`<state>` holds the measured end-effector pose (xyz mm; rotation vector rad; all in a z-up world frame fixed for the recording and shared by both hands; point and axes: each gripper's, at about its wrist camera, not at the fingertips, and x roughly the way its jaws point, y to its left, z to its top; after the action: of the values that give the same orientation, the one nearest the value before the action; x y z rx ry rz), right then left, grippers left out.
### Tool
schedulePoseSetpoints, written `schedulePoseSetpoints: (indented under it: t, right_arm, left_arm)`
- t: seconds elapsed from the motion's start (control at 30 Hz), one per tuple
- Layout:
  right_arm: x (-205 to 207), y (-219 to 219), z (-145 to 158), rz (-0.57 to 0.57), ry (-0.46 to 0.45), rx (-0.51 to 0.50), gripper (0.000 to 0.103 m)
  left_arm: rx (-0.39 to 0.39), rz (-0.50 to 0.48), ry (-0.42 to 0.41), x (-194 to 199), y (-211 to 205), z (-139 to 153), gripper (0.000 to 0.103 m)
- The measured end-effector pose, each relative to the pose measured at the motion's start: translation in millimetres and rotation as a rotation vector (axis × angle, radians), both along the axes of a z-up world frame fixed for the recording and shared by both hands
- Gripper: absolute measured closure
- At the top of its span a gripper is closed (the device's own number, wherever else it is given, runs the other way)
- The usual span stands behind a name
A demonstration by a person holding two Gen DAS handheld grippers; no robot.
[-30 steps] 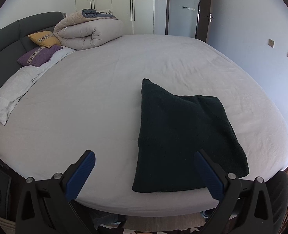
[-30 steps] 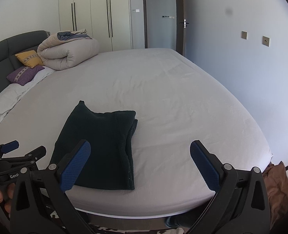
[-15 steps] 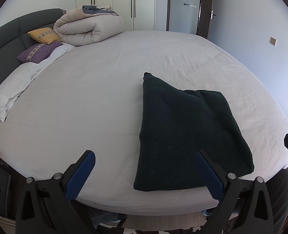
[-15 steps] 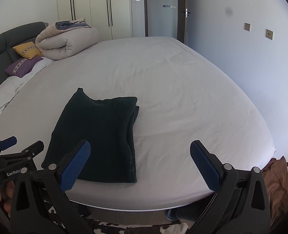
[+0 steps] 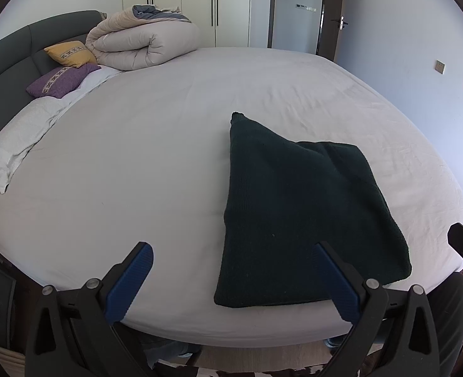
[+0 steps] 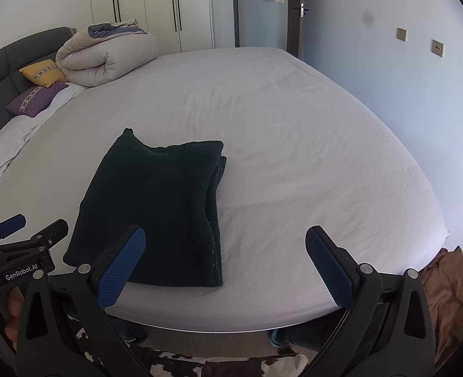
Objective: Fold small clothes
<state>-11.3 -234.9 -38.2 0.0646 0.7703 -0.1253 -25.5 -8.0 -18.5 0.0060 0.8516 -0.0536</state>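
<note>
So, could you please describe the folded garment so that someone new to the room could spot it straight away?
Start at the big bed with the pale sheet; the folded dark green knit garment lies flat near its foot edge, far from the headboard. It is the only dark thing on the sheet, unlike the beige rolled duvet and the yellow cushion and purple cushion.

- Folded garment [image 5: 297, 216] lies on the bed [image 5: 168, 144], near the front edge.
- Left gripper [image 5: 231, 279] sits in front of the garment's left part; right gripper [image 6: 225, 264] in front of its right edge.
- Rolled duvet [image 5: 143, 42] on the bed's far left.
- Two cushions [image 5: 63, 77] left of the duvet, against the headboard [image 5: 8, 59].
- Wardrobe [image 5: 200, 6] and door [image 5: 330, 22] behind the bed.
</note>
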Motion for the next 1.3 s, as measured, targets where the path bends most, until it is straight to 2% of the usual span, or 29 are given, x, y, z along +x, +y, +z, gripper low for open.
schedulePoseSetpoints:
  t: [0.6,1.3]
  right_arm:
    - [18,24,-16,-0.006,0.019,0.005,0.0]
    - [22,30,-22,-0.012,0.027,0.01,0.0]
  left_arm:
    - [0.001,-0.002,0.004,1,-1,-8,0.0]
    - [0.004,-0.004,0.012,-1,-3,-11,0.0]
